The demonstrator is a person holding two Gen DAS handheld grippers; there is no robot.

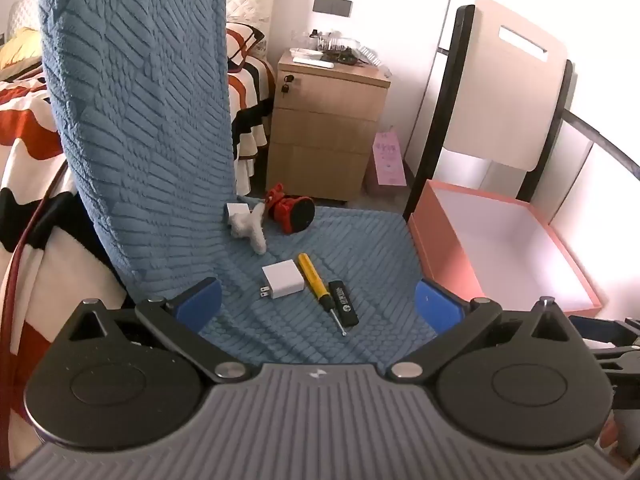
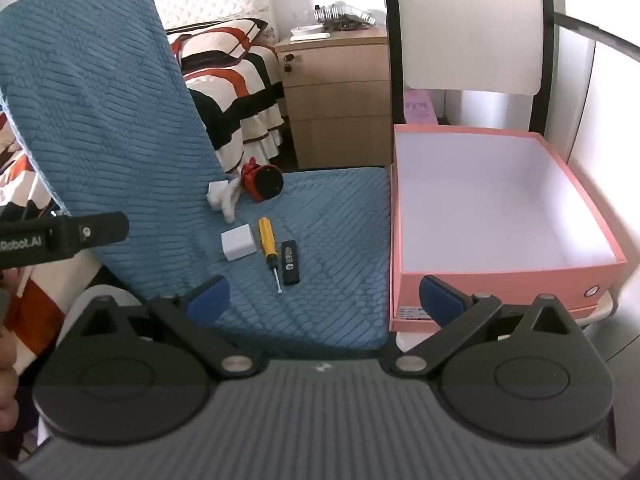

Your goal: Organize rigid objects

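Observation:
On the blue-covered chair seat lie a white charger, a yellow screwdriver and a black lighter, side by side. Behind them are a white fluffy toy, a small white block and a red and black toy. The same things show in the right wrist view: charger, screwdriver, lighter. My left gripper is open and empty, just in front of the three items. My right gripper is open and empty, nearer the seat's front edge.
An open pink box with a white inside stands on a second chair to the right; it also shows in the left wrist view. A wooden bedside cabinet and a bed with a striped blanket stand behind.

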